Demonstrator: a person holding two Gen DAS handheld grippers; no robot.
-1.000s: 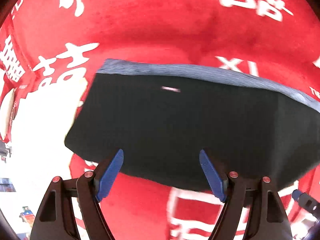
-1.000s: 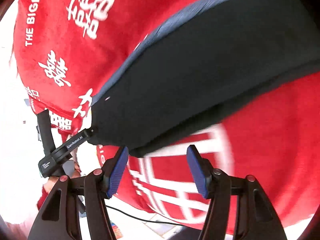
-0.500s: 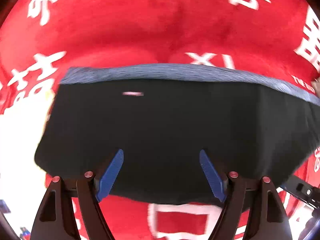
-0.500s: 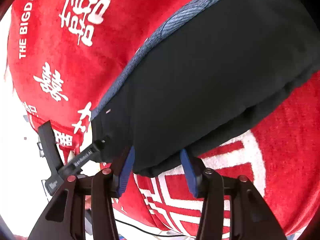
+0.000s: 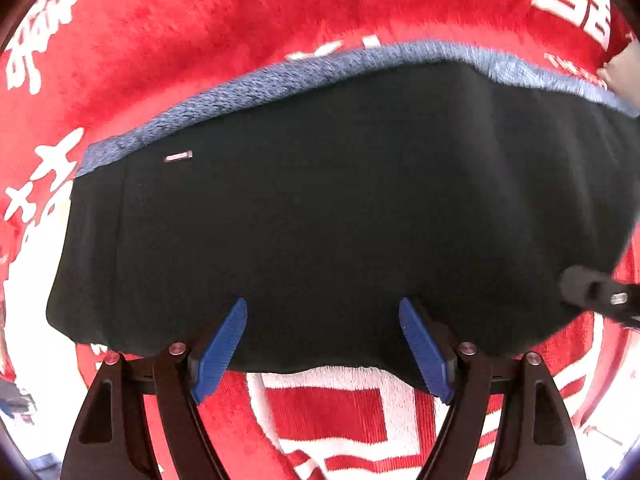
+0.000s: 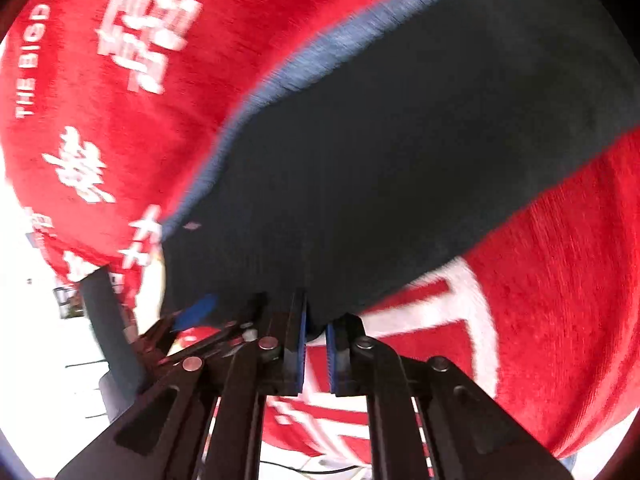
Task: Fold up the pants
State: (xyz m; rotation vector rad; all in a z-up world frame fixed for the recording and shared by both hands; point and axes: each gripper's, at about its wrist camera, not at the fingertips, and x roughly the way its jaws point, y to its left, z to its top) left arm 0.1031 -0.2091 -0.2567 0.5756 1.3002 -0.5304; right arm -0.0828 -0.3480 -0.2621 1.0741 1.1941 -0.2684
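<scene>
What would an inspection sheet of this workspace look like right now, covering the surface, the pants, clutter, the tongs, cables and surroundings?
Surface: red blanket with white characters and lettering.
Job's things: black pants lying folded on the blanket; blue-grey waistband along the far edge, small tag near its left end.
Clutter: nothing seen on the blanket.
Grippers: left tongs open, blue pads straddling the near edge of the pants; right tongs closed on the near edge of the pants.
Cables: thin dark cable below the blanket edge in the right wrist view.
Surroundings: bright, washed-out area beyond the blanket; details too blurred to tell.
</scene>
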